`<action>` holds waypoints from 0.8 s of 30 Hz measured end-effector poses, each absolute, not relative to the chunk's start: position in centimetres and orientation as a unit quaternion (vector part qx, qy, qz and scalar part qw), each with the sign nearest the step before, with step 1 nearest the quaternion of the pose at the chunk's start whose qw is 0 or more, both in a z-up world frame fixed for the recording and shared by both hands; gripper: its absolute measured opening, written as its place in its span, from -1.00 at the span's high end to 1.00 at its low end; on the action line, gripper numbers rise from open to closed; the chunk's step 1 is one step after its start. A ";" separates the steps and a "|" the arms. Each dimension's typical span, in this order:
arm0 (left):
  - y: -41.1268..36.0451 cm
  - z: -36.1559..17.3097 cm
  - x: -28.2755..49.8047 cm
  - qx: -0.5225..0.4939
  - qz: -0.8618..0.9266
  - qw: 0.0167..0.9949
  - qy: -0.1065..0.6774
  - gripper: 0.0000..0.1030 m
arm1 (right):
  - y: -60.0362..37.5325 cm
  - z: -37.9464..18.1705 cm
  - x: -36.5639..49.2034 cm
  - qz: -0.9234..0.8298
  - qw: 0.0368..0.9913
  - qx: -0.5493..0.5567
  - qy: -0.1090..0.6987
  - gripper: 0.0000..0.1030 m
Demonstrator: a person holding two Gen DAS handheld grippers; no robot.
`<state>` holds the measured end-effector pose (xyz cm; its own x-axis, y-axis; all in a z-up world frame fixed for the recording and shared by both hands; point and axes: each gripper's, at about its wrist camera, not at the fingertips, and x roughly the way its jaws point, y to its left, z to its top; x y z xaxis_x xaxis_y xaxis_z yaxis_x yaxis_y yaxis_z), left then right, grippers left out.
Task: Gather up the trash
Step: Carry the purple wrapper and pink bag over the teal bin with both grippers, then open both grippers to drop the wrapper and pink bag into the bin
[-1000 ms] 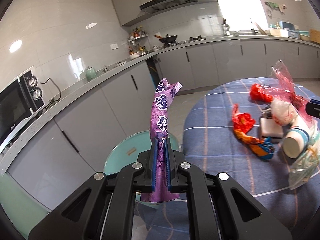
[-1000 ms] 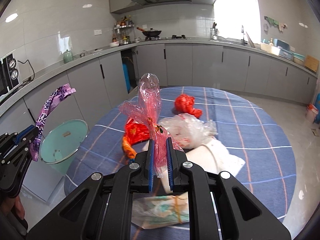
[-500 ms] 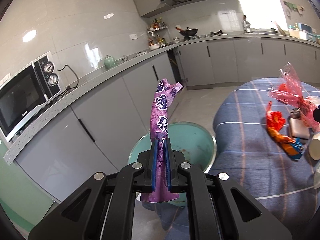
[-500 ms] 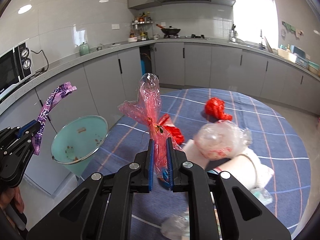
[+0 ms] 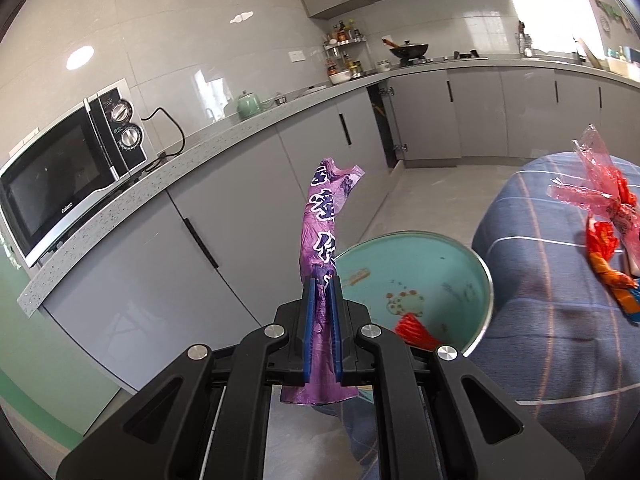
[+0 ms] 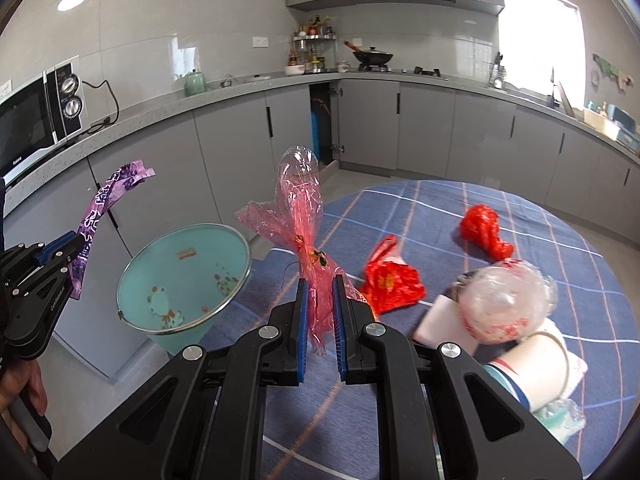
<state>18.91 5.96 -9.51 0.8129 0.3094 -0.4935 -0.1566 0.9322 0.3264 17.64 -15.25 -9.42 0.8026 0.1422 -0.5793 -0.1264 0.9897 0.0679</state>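
- Grey kitchen cabinets (image 6: 224,152) run behind the teal bin (image 6: 184,276), open floor between them.
- The round table (image 6: 520,240) in a blue checked cloth touches the bin's rim, red scraps (image 6: 394,280) scattered on it.
- Left gripper (image 5: 320,308) pinches a purple wrapper (image 5: 326,216), upright just before the bin.
- Right gripper (image 6: 320,312) clamps pink cellophane (image 6: 300,216) beside the bin, at the table's edge.

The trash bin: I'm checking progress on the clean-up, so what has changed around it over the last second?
Both grippers swung from over the table toward the trash bin, which now fills more of both views. The left gripper keeps its purple wrapper clamped, the right gripper its pink cellophane; neither let go. The rest of the trash on the table lies as before.
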 end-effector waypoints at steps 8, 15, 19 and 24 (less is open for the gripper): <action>6.9 -10.1 20.1 0.146 0.134 0.937 0.288 0.85 | -13.0 -10.1 19.6 0.094 0.944 0.003 0.316 0.76; 7.5 -10.6 21.2 0.150 0.137 0.933 0.296 0.85 | -11.4 -10.5 21.2 0.109 0.940 -0.003 0.324 0.76; 7.7 -10.9 21.7 0.151 0.136 0.932 0.301 0.84 | -10.5 -10.9 22.1 0.119 0.936 -0.007 0.330 0.76; 7.9 -11.5 22.2 0.150 0.131 0.931 0.307 0.84 | -9.5 -11.5 23.0 0.131 0.932 -0.012 0.337 0.76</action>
<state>22.17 7.89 -11.52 0.7772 0.3361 -0.5320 -0.1526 0.9208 0.3589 23.04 -9.48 -11.53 0.7386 0.2365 -0.6313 -0.2526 0.9653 0.0660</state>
